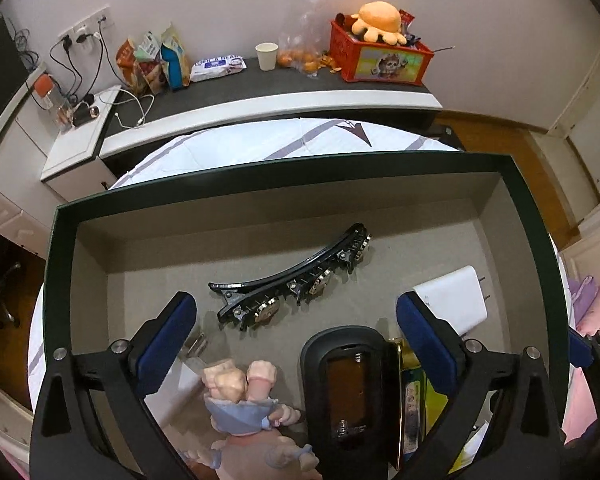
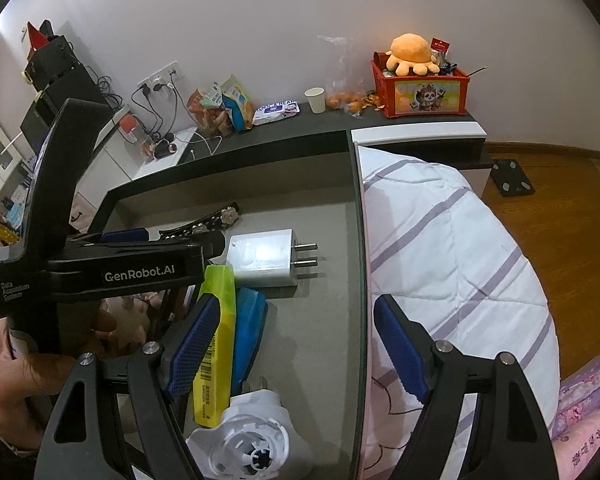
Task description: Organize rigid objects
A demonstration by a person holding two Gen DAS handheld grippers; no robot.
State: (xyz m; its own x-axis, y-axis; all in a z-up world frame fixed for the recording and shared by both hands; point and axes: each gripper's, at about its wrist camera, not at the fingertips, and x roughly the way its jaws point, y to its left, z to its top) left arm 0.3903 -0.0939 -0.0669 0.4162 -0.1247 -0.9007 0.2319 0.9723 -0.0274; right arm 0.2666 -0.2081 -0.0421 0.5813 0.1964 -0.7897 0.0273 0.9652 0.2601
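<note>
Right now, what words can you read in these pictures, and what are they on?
"GenRobot.AI": on the left gripper body.
"Data Acquisition System": small, same body.
Wet wipes pack: print too blurred.
Yellow box: barcode and print too small.
Snack bags and red crate: unreadable.

Home bedroom: striped quilt [image 2: 452,248] on bed, snacks [image 1: 156,60] & plush toy [image 1: 380,22] on headboard shelf [image 1: 260,100].

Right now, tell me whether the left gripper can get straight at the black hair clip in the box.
Probably yes. The left gripper is open, and the black hair clip lies flat on the box floor just ahead of its fingertips, with nothing between. The doll and black case lie nearer the camera.
</note>
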